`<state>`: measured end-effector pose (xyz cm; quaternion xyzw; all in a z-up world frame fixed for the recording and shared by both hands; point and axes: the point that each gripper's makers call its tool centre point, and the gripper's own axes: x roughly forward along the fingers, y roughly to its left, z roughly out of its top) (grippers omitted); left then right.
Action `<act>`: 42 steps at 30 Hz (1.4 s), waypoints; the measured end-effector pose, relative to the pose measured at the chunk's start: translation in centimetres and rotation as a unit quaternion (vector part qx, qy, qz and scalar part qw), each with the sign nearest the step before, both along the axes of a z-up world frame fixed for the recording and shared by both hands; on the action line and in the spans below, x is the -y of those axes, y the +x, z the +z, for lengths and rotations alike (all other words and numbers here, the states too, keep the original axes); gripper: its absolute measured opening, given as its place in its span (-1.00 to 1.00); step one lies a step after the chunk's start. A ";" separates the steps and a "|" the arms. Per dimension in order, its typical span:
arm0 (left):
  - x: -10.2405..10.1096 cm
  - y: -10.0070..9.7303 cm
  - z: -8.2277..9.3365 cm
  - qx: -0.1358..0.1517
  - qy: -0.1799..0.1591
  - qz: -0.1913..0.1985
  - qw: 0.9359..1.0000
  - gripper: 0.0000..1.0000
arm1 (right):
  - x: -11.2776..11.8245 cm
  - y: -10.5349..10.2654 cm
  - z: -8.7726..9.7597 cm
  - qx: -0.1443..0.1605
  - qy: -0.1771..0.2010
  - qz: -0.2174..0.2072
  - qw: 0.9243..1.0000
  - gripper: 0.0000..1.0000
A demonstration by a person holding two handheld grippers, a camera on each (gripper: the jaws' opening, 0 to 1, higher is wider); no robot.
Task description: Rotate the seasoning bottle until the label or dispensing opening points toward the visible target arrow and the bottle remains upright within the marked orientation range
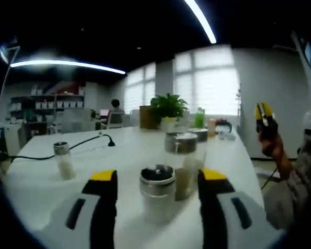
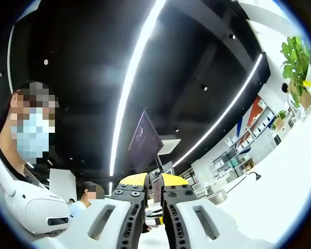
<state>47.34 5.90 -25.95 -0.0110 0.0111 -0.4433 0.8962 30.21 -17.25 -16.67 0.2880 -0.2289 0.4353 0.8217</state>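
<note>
Left gripper view: the bottle (image 1: 157,193) stands upright on the white table (image 1: 129,150), between the two yellow-tipped jaws of the left gripper (image 1: 158,179).
Bottle: clear body with pale contents and a wide metal cap with a dark top; no arrow or label can be made out.
Left gripper: jaws spread wide, one on each side of the bottle, neither visibly touching it.
Second jar (image 1: 180,155): metal-lidded, just behind the bottle and to its right, near the right jaw.
Shaker (image 1: 64,160): small, glass, metal-capped, standing well apart to the left.
Cable (image 1: 67,147): black, running across the table from the left edge to a small dark plug end.
Far table end: a potted plant (image 1: 168,108), a brown box (image 1: 147,116), a green bottle (image 1: 199,118) and an orange bottle (image 1: 211,127).
Right gripper (image 1: 265,115): raised beyond the table's right edge, yellow tips held close together.
Background: shelves (image 1: 46,106) at left, bright windows (image 1: 207,83), a seated person (image 1: 114,111) at a desk.
Right gripper view: tilted toward the dark ceiling with its long light strips (image 2: 132,78).
Right gripper (image 2: 154,184): jaws pressed nearly together, nothing between them.
Surroundings: a hanging monitor (image 2: 145,140) above the tips, a plant (image 2: 295,57) at upper right, a masked person's head at left, another person lower down.
</note>
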 end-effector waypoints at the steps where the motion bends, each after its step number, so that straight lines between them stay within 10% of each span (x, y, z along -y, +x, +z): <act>1: -0.8 0.0 0.9 0.008 -0.012 0.012 1.000 0.11 | -0.1 0.0 0.0 -0.001 -0.001 -0.001 1.000 -0.87; 11: -6.0 -4.9 7.8 0.051 -0.122 0.059 0.989 -0.01 | -1.0 -0.1 -0.3 -0.007 -0.006 -0.002 1.000 -0.87; 19: -6.5 -8.4 8.4 0.083 -0.046 0.088 0.992 -0.01 | -2.0 0.1 -1.0 -0.020 -0.052 -0.036 0.998 -0.87; 42: -5.3 -11.4 7.7 0.090 -0.037 0.104 0.990 -0.10 | 1.2 1.0 -2.0 -0.057 -0.058 -0.103 0.991 -0.92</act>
